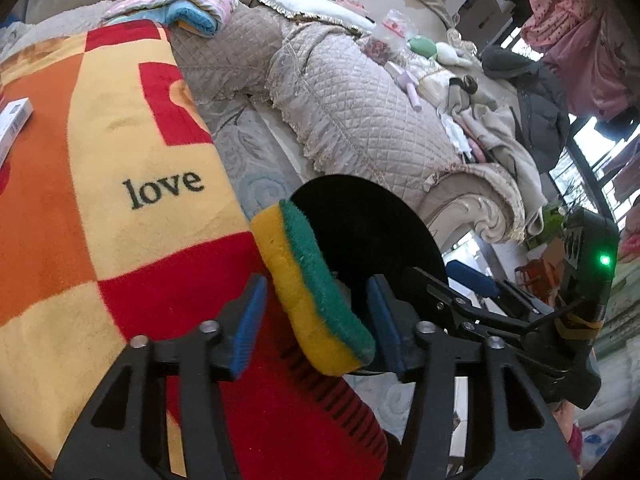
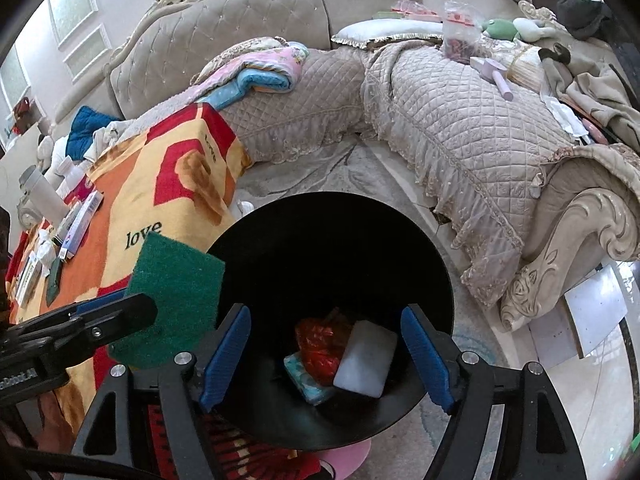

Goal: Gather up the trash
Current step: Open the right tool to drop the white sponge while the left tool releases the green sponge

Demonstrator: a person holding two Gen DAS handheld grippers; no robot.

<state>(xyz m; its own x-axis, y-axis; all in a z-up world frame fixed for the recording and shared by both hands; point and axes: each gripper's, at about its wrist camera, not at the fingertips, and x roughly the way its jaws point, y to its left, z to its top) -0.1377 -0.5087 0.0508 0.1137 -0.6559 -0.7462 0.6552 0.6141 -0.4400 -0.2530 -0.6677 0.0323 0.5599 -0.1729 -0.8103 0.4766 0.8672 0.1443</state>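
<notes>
Sponge (image 1: pixel 316 292) hides bin (image 1: pixel 372 232) rim, left tool (image 1: pixel 316 320).

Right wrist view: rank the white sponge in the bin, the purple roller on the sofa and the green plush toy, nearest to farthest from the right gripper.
1. White sponge, in the bin just beyond the right gripper.
2. Purple roller, on the sofa seat, upper right.
3. Green plush toy, behind it at the sofa's back.

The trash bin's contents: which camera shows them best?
The right wrist view: it looks down into the black bin, showing a red wrapper, white block and teal packet. The left wrist view shows only its dark mouth.
</notes>
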